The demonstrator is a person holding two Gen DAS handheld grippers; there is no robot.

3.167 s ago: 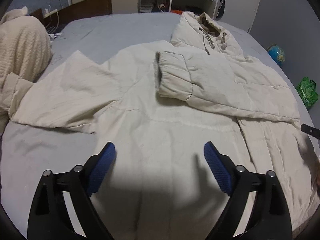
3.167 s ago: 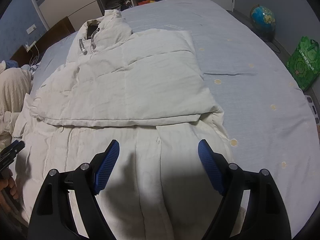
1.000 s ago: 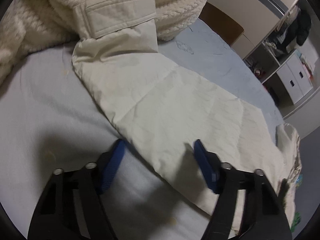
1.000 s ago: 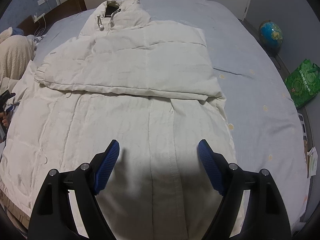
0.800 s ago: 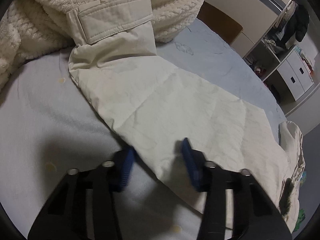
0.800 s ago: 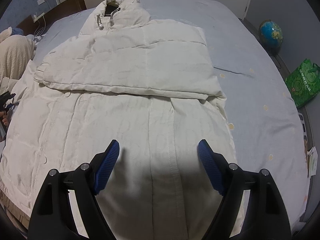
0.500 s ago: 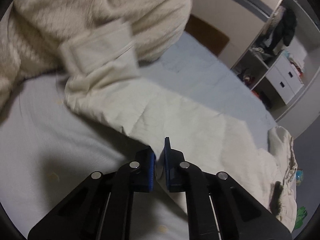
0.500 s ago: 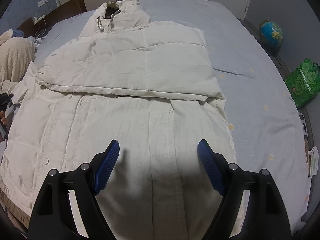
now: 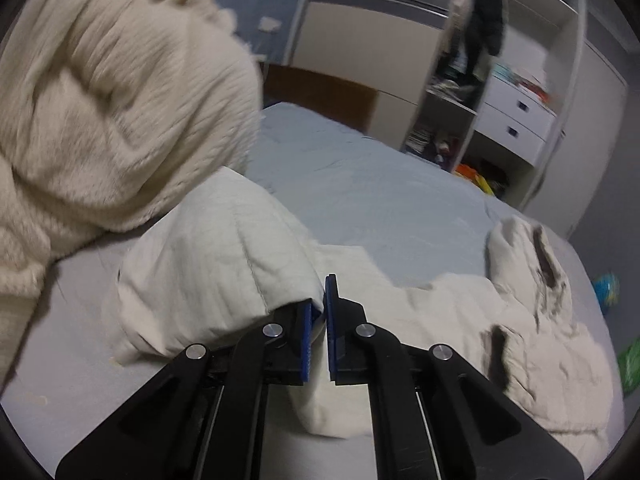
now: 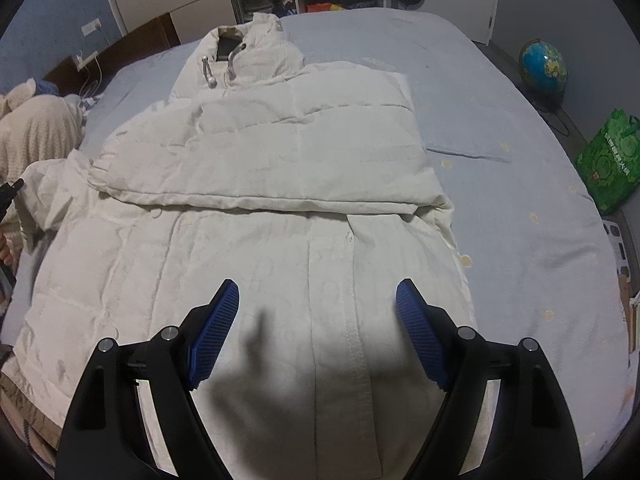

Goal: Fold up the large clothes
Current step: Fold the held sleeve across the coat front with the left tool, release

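A large cream puffer coat point(image 10: 256, 216) lies flat on the blue-grey bed point(image 10: 500, 200), hood point(image 10: 248, 52) at the far end. One sleeve point(image 10: 260, 160) is folded across its chest. My left gripper point(image 9: 319, 320) is shut on the other sleeve point(image 9: 224, 264) and holds it lifted off the bed; the hood point(image 9: 528, 256) shows to the right. My right gripper point(image 10: 316, 332) is open and empty, hovering over the coat's lower front. The left gripper's tip point(image 10: 10, 194) shows at the far left edge.
A cream knitted blanket point(image 9: 112, 100) is heaped at the left of the bed, close to the lifted sleeve. A wardrobe with shelves and drawers point(image 9: 500, 92) stands behind. A globe point(image 10: 542, 66) and a green bag point(image 10: 608, 160) sit on the floor at the right.
My left gripper closed on the sleeve and raised it, bunching the cloth and tilting up toward the wardrobe. My right gripper stayed open and still over the coat.
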